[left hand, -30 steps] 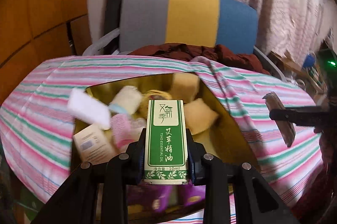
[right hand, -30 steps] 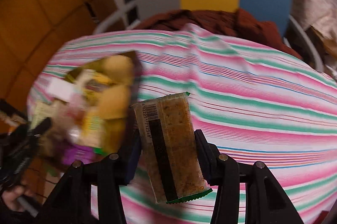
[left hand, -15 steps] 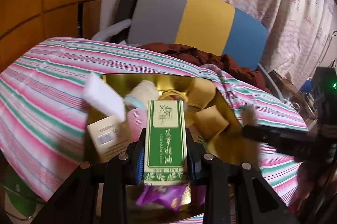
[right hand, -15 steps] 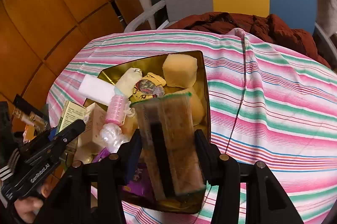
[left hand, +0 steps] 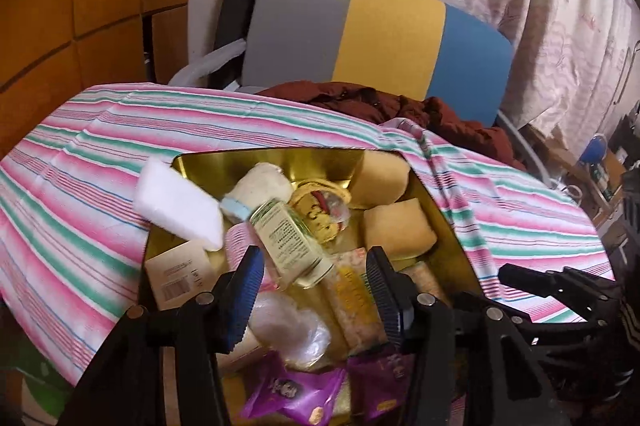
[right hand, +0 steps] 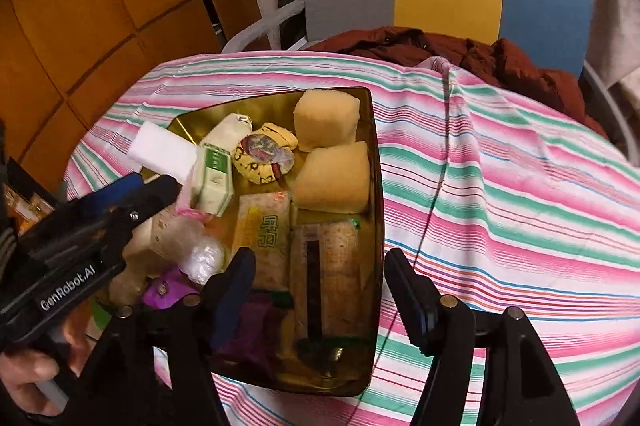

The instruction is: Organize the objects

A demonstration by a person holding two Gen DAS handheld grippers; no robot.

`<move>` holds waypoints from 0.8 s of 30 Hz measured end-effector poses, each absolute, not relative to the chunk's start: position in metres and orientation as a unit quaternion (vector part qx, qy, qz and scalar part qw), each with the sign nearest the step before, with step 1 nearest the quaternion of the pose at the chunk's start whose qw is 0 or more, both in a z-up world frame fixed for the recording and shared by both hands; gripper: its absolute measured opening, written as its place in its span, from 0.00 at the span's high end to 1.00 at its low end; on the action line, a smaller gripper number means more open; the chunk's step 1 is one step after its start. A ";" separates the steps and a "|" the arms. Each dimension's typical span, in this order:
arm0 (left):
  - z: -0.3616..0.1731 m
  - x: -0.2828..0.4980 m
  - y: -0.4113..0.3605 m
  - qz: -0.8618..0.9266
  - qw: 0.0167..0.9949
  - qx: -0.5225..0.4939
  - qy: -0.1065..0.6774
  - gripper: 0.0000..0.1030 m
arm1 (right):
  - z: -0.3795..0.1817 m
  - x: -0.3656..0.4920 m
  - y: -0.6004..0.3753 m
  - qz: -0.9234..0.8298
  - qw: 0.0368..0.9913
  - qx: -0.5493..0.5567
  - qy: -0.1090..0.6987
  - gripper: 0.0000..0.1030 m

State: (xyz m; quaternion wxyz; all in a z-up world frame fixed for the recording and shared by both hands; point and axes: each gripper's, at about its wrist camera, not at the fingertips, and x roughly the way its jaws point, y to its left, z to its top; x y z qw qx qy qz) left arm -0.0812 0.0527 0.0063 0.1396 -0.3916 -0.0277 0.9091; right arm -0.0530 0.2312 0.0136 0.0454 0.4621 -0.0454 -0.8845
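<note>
A gold tray point(right hand: 376, 185) sits on the striped cloth, full of small items. The green essential oil box point(left hand: 288, 242) lies loose and tilted in it, just ahead of my left gripper point(left hand: 314, 290), which is open and holds nothing. The box point(right hand: 214, 177) also shows in the right wrist view, next to a white sponge point(right hand: 160, 149). The brown snack bar packet point(right hand: 332, 266) lies flat along the tray's right side, between the spread fingers of my open right gripper point(right hand: 320, 290). The left gripper point(right hand: 148, 185) reaches over the tray's left side.
Two yellow sponges point(right hand: 328, 153), a yellow pouch point(right hand: 264, 153), purple packets point(left hand: 296, 386) and a clear bag point(left hand: 288, 322) crowd the tray. A grey, yellow and blue chair point(left hand: 376, 37) with a dark red garment point(left hand: 360, 97) stands behind. A hand point(right hand: 24, 378) holds the left gripper.
Both grippers have opened. The green box has dropped from the left one into the tray, and the snack bar packet has left the right one and lies in the tray.
</note>
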 end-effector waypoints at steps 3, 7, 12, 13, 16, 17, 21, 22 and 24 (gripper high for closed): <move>0.004 -0.077 0.051 0.911 0.124 -0.394 -0.019 0.48 | 0.010 -0.049 0.229 -0.887 0.038 0.459 -0.036 0.27; 0.006 -0.069 0.051 0.915 0.113 -0.386 -0.006 0.48 | 0.009 -0.044 0.227 -0.892 0.028 0.449 -0.029 0.23; 0.011 -0.059 0.047 0.922 0.094 -0.374 -0.001 0.42 | 0.015 -0.036 0.223 -0.904 0.011 0.428 -0.012 0.20; 0.012 -0.057 0.046 0.924 0.090 -0.372 -0.002 0.37 | 0.016 -0.034 0.222 -0.906 0.007 0.423 -0.010 0.16; 0.016 -0.051 0.041 0.928 0.078 -0.365 -0.006 0.35 | 0.020 -0.028 0.220 -0.913 -0.005 0.409 -0.007 0.15; 0.017 -0.049 0.041 0.929 0.074 -0.364 -0.004 0.35 | 0.021 -0.025 0.220 -0.915 -0.011 0.404 -0.004 0.14; 0.020 -0.042 0.041 0.930 0.051 -0.364 0.016 0.35 | 0.023 -0.018 0.218 -0.921 -0.031 0.389 0.002 0.12; 0.020 -0.039 0.041 0.930 0.046 -0.364 0.020 0.35 | 0.024 -0.016 0.218 -0.922 -0.035 0.386 0.003 0.11; 0.021 -0.034 0.040 0.932 0.041 -0.360 0.025 0.35 | 0.024 -0.013 0.218 -0.924 -0.043 0.379 0.005 0.07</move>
